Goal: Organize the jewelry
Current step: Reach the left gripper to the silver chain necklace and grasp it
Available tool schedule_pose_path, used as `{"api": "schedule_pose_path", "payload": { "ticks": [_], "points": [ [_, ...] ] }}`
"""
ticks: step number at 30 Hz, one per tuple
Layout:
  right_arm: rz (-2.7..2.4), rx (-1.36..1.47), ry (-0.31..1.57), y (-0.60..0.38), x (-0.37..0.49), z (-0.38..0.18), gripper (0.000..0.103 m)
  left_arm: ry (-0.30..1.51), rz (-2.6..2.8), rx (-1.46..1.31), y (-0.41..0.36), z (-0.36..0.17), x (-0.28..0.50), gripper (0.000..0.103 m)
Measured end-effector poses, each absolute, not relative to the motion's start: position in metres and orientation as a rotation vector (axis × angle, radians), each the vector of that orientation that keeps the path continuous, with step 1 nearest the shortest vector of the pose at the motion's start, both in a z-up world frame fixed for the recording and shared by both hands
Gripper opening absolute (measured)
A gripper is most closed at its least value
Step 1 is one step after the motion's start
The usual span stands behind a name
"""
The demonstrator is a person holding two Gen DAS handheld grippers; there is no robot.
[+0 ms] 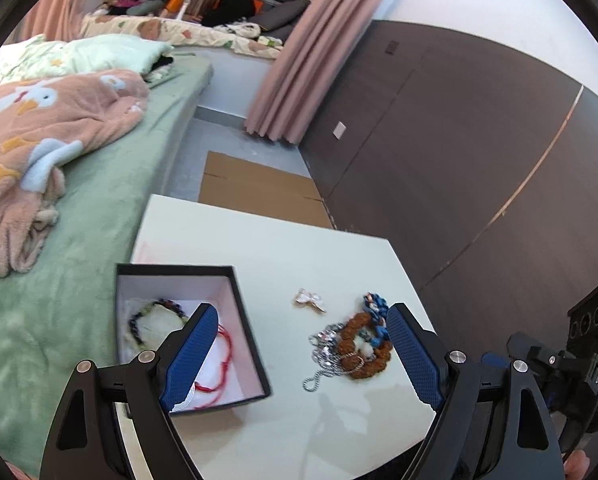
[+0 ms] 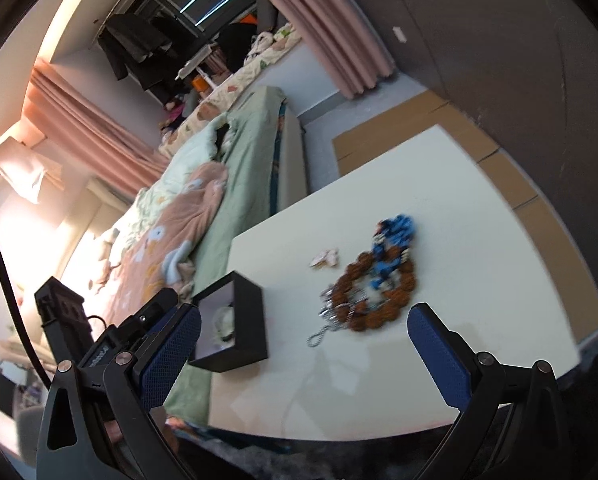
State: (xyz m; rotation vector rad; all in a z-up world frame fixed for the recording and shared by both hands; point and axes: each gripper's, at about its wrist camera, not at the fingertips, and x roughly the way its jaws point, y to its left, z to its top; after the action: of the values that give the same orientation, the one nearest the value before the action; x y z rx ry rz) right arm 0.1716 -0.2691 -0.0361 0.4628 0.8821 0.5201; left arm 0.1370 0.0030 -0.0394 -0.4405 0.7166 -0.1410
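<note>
A black box with a white lining (image 1: 251, 340) (image 2: 251, 320) stands on the white table (image 1: 283, 248) (image 2: 479, 208). Inside lie a dark beaded bracelet (image 1: 139, 316) and a red string bracelet (image 1: 229, 344). To its right is a pile: a brown bead bracelet (image 1: 363, 356) (image 2: 383, 308), a blue chain (image 1: 375, 304) (image 2: 395, 228) and a silver chain (image 1: 323, 356) (image 2: 331, 320). A small pale bow clip (image 1: 310, 299) (image 2: 325, 259) lies apart. My left gripper (image 1: 299, 320) is open and empty above the table. My right gripper (image 2: 305, 320) is open and empty, held back from the pile.
A bed with a green sheet (image 1: 99, 208) and a pink blanket (image 1: 39, 136) runs along the table's left side. Flat cardboard (image 1: 255, 188) lies on the floor beyond the table. A dark panelled wall (image 1: 459, 140) stands to the right. The right gripper body (image 1: 579, 356) shows at the table's right.
</note>
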Motion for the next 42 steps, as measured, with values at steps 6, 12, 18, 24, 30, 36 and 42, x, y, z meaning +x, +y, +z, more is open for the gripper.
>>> {"api": "schedule_pose_path", "payload": {
  "ticks": [6, 12, 18, 24, 30, 36, 42],
  "points": [
    [0.458, 0.424, 0.863, -0.291, 0.168, -0.033, 0.103, 0.734, -0.161, -0.39, -0.019, -0.044, 0.144, 0.087],
    [0.411, 0.439, 0.889, -0.311, 0.173, -0.04, 0.103, 0.771, -0.196, -0.35, -0.04, -0.058, 0.155, 0.082],
    [0.363, 0.485, 0.933, -0.325, 0.181, -0.05, 0.103, 0.838, -0.243, -0.299, -0.062, -0.08, 0.169, 0.061],
    [0.33, 0.557, 0.999, -0.341, 0.19, -0.069, 0.102, 0.906, -0.243, -0.208, -0.079, -0.1, 0.177, 0.06],
    [0.323, 0.557, 1.032, -0.343, 0.199, -0.078, 0.102, 0.921, -0.179, -0.064, -0.09, -0.11, 0.18, 0.056],
    [0.34, 0.562, 1.053, -0.337, 0.208, -0.083, 0.102, 0.899, -0.127, -0.025, -0.09, -0.114, 0.186, 0.044],
    [0.36, 0.545, 1.068, -0.327, 0.212, -0.084, 0.102, 0.887, -0.123, 0.011, -0.095, -0.114, 0.19, 0.038]
  ]
}}
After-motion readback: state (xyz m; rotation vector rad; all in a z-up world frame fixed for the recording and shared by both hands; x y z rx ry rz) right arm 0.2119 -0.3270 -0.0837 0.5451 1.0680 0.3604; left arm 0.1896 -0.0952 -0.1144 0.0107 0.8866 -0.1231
